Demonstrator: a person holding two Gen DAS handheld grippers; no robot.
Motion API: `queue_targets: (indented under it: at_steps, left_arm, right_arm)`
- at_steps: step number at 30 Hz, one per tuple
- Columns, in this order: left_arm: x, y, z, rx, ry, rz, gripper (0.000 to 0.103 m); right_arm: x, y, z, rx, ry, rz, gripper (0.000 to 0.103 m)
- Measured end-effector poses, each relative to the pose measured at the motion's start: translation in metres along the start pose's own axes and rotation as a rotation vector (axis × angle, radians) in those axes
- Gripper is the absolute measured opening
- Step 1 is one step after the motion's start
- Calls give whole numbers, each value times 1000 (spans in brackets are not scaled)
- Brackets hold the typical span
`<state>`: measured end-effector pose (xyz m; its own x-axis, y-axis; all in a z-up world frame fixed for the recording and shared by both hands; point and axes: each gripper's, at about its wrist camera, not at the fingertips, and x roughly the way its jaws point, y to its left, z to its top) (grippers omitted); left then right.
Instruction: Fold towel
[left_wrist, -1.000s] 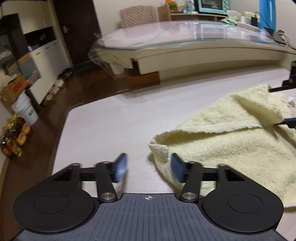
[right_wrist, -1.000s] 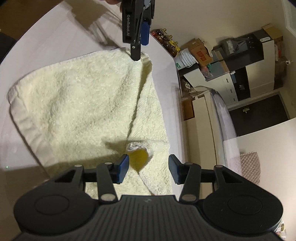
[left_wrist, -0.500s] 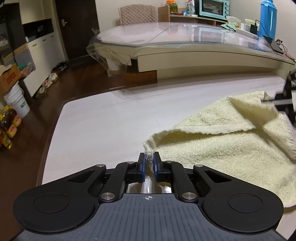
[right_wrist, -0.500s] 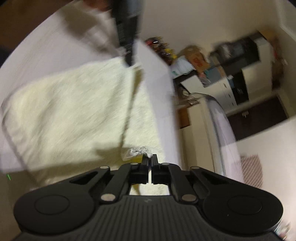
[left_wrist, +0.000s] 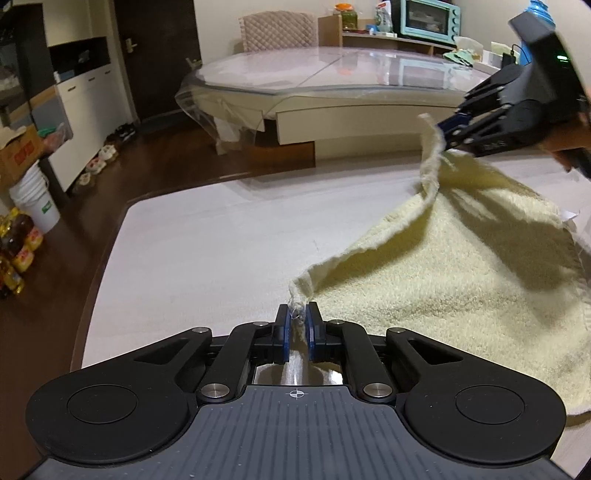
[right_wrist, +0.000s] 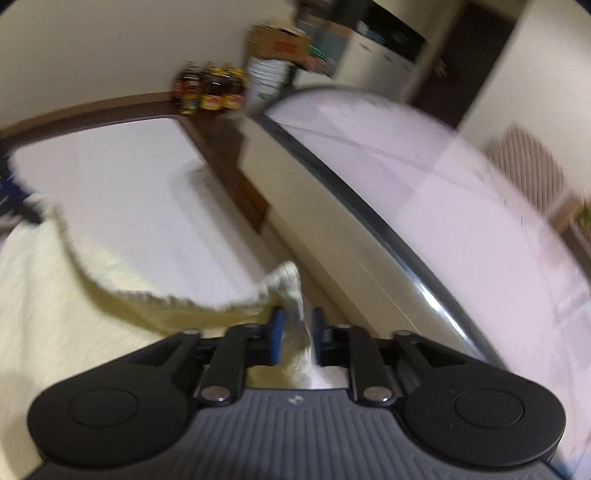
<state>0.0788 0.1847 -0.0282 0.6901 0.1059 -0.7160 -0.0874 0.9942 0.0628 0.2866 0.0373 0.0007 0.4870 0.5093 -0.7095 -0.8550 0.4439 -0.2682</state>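
Since a second ago both grippers have closed in on the towel's corners: the left gripper (left_wrist: 296, 325), whose fingers then stood wide apart beside the cloth, now has its blue pads (left_wrist: 282, 328) pressed together on the near corner of the pale yellow towel (left_wrist: 461, 280), and the right gripper (right_wrist: 298, 334) has swung from over the flat cloth up and across, carrying the opposite corner with it.

In the left wrist view that lifted corner hangs from the right gripper (left_wrist: 448, 131), which sits high and to the right, ahead of the left gripper. The hem between the two corners sags in a loose curve above the pale table (left_wrist: 221, 236); the rest of the towel spreads on the table to the right of the left gripper's fingers.

In the right wrist view, which is blurred, a whitish tuft of the corner stands up between the right gripper's pads, and cloth fills the gap behind them. Its jaws are opening, yet the cloth between them does not fall. The towel stretches away to the left of this gripper, with the left gripper (right_wrist: 22, 210) a dark smear at its far left edge.
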Motion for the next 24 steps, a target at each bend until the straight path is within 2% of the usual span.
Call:
queue_targets:
  at_steps: [2,6,9,11,14,17,19,21,24]
  left_arm:
    - [0,1,0,-10,-2,1,12]
    - [0,2,-1,-18,-7,0,12]
    - [0,3,0,-19,-7,1,14]
    - [0,3,0,-11,-7,2,14]
    - [-1,3,0,-7,-7,2,15]
    - [-1,4,0,-8,-4,0,17]
    - [-1,5,0,-15,-5,4,22]
    - [-1,6,-1,-24,-6,9,32]
    - [-1,12,-2,-63,-5,8,40]
  right_arm:
    - [0,-10,2,77,-12,10,39]
    - [-15,-12,-5,107,-16,-7,42]
    - [-44,-6,-20,113,-31,27,42]
    - [-77,10,-40,102,-58,79,42]
    - [-112,35,-64,44,-88,145,42]
    - [-153,82,-100,-91,-101,185,41]
    - [-173,110,-119,-179,-107,196,41]
    - [-184,130,-130,-214,-110,220,38]
    - [-196,167,-145,-284,-116,235,35]
